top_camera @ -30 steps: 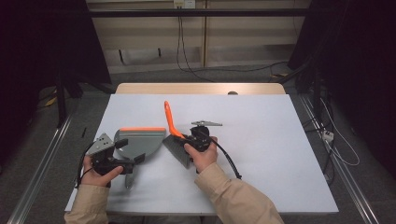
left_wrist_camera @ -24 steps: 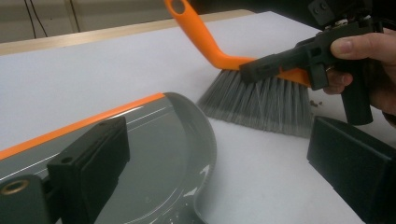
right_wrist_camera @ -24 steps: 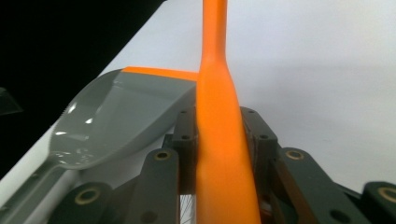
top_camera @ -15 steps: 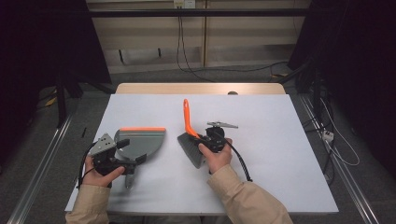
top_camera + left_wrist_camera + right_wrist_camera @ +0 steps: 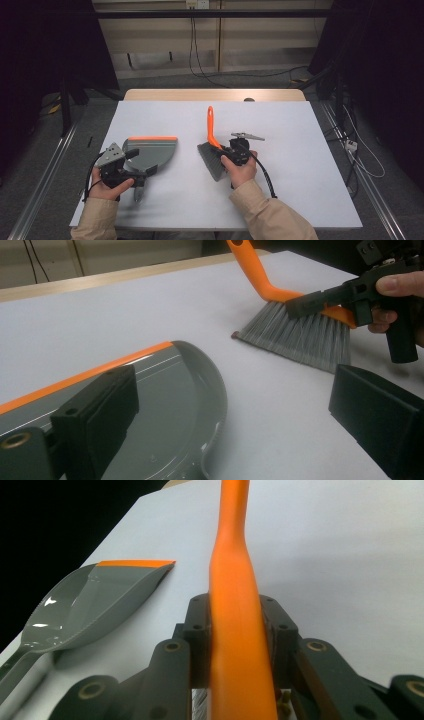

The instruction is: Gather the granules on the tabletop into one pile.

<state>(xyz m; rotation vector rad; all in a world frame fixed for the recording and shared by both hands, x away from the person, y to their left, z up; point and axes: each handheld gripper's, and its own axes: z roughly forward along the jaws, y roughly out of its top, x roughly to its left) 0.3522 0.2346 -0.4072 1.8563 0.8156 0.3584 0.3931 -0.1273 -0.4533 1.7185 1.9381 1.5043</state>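
Right tongs [image 5: 226, 152] pinch the orange brush [image 5: 212, 145]; left tongs [image 5: 139, 169] spread beside the grey dustpan [image 5: 150, 150]

The white table [image 5: 300, 190] fills the middle of the high view, and a strip of bare wood [image 5: 215, 94] runs along its far edge at 12 o'clock. Beyond that, a pale wall panel [image 5: 250, 45] stands at the back, with black cables [image 5: 197, 55] hanging down it from a socket [image 5: 196, 4] at the top. More cables [image 5: 357, 150] trail over the grey floor [image 5: 45, 150] at 3 o'clock, near a small white plug block [image 5: 351, 145]. A metal rail [image 5: 42, 192] runs along the floor at 8 o'clock. Dark curtains [image 5: 45, 45] close in at 10 and 2 o'clock.
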